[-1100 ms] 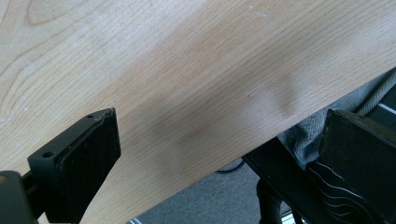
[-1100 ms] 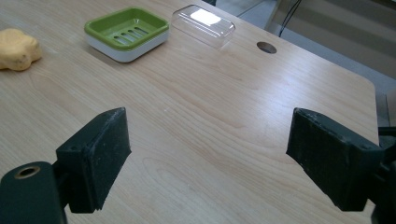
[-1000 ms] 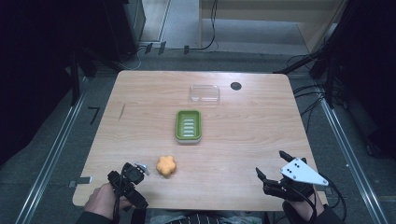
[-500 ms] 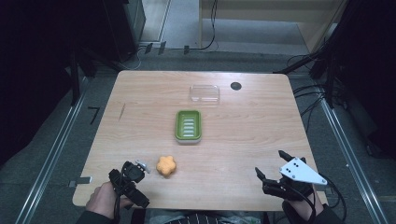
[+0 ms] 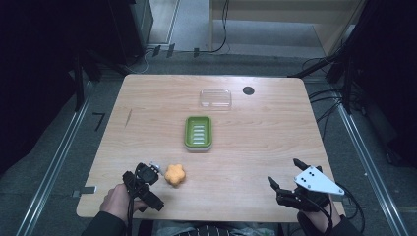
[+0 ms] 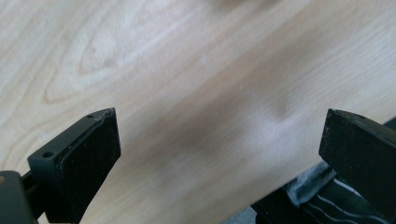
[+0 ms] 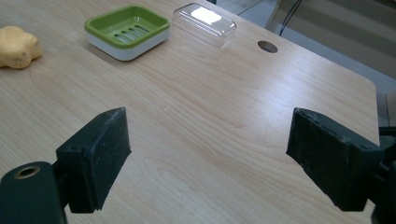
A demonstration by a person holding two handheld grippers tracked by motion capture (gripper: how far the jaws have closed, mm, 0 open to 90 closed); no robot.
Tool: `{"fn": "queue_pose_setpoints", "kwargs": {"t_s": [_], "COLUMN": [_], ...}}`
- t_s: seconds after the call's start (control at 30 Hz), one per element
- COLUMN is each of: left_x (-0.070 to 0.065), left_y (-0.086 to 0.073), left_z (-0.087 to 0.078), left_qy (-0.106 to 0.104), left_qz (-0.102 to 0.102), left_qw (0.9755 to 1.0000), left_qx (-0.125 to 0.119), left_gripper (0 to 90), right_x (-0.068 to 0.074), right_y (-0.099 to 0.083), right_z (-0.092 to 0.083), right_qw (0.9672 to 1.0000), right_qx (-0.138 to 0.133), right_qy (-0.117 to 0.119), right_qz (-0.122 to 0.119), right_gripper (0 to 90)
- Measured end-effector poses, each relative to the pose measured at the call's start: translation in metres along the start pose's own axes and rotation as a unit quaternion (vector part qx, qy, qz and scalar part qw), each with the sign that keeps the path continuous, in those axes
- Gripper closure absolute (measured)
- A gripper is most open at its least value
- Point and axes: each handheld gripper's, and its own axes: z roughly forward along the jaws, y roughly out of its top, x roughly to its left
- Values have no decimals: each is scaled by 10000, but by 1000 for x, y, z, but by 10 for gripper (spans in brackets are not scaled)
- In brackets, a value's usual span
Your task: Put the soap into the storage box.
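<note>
Orange flower-shaped soap (image 5: 175,175) lies flat on the wooden table (image 5: 255,142), nearer the person than the green soap dish (image 5: 198,132) and a little to its left, well apart from it. Just left of the soap, the left gripper (image 5: 146,176) sits low at the table's near edge, held by the person's left hand (image 5: 118,200); its tip is close beside the soap, though I cannot tell from the high view whether they touch. In the left gripper view its jaws stand wide apart over bare wood, with nothing between them. The right gripper (image 5: 286,179), topped by its grey three-cornered plate, rests near the table's near edge on the far right of the soap dish, well apart from both dish and soap. The right gripper view shows its jaws spread wide as well, gripping nothing, with open tabletop between them. From that view the soap dish (image 7: 127,31) appears beyond the jaws, a white base under its slotted green tray, with the soap (image 7: 17,47) to its left. A clear plastic lid (image 5: 215,98) lies on the table just past the dish, on the side away from the person, close to it but not touching. Right of the lid, a small dark round hole (image 5: 248,90) marks the tabletop.
</note>
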Motion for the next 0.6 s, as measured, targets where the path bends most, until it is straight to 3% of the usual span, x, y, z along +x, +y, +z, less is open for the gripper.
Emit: {"fn": "queue_pose_setpoints", "kwargs": {"t_s": [0.6], "left_x": [-3], "left_y": [28], "left_z": [4], "left_qy": [-86], "left_qz": [115], "left_qw": [9997], "left_qx": [-195], "left_gripper": [0], "right_x": [-1], "right_y": [0], "right_z": [0], "right_qw": [10000], "right_qx": [-9], "right_qy": [-3], "right_qz": [-18], "right_gripper": [136]}}
